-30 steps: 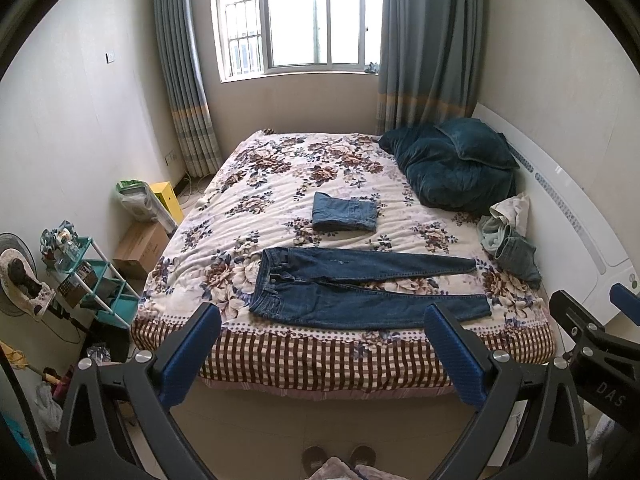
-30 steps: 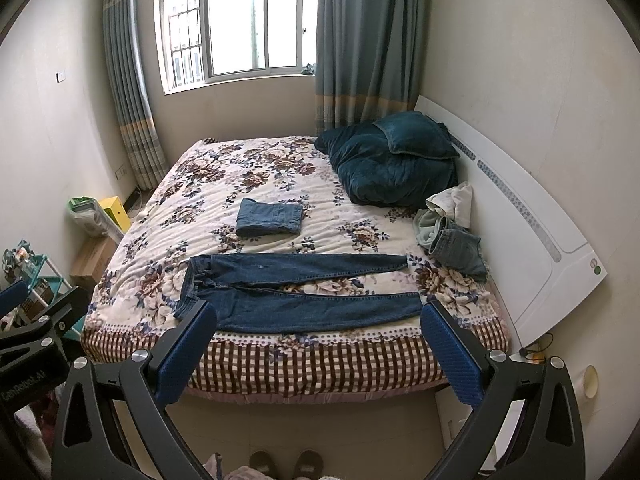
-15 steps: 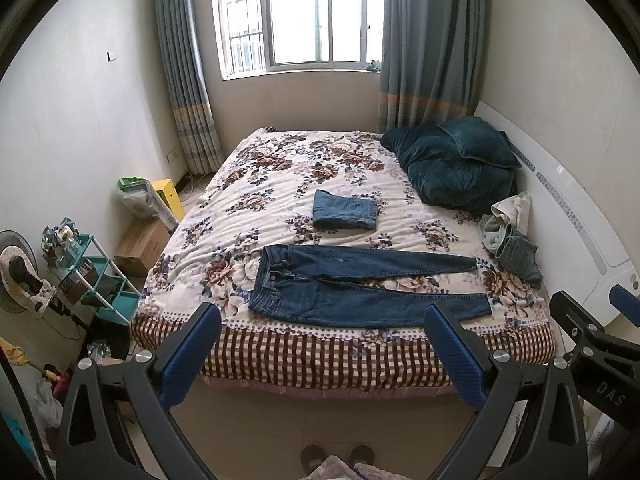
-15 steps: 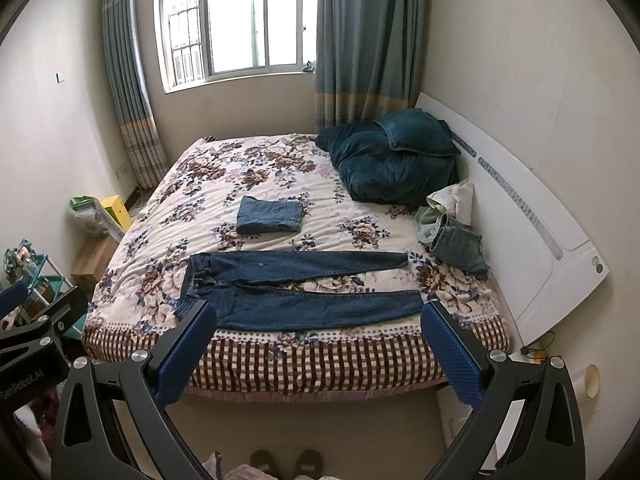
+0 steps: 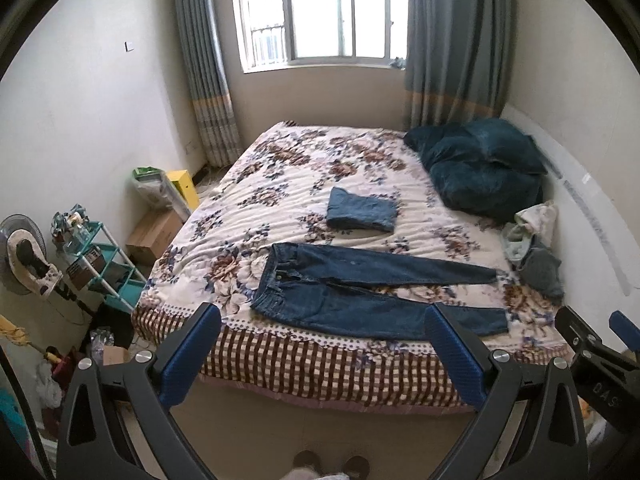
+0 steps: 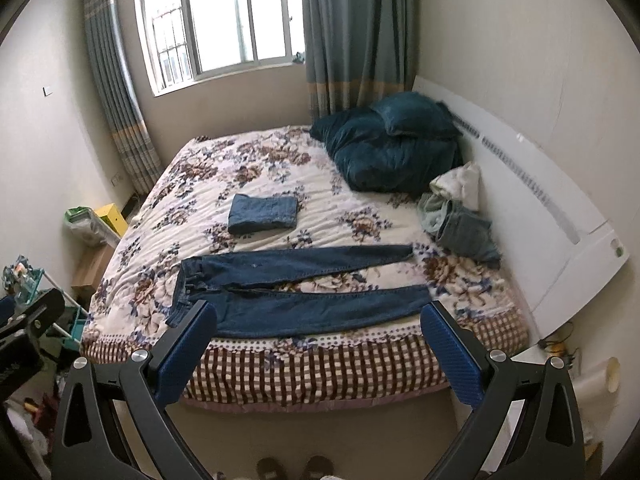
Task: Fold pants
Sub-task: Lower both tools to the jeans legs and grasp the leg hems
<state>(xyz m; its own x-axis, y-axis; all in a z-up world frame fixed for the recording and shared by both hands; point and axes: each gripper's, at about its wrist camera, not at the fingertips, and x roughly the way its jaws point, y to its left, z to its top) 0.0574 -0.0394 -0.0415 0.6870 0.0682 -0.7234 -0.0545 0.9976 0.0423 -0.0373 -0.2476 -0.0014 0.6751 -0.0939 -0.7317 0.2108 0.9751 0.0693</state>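
Observation:
Dark blue jeans [image 5: 360, 288] lie flat on the floral bed [image 5: 280, 184] near its front edge, waistband to the left, two legs spread to the right; they also show in the right wrist view [image 6: 288, 288]. My left gripper [image 5: 320, 348] is open and empty, held in the air in front of the bed. My right gripper [image 6: 316, 344] is open and empty, also short of the bed edge. A folded pair of jeans [image 5: 362, 210] lies further back on the bed [image 6: 262, 214].
A pile of clothes [image 6: 456, 212] sits at the right by the white headboard [image 6: 560, 216]. Dark teal pillows [image 5: 480, 164] lie at the back right. A teal shelf rack [image 5: 108, 268], boxes and a fan stand left of the bed. Slippers [image 6: 296, 468] are on the floor below.
Both grippers have moved a little closer to the bed and both views have tilted slightly. The jeans have not moved and both grippers stay open.

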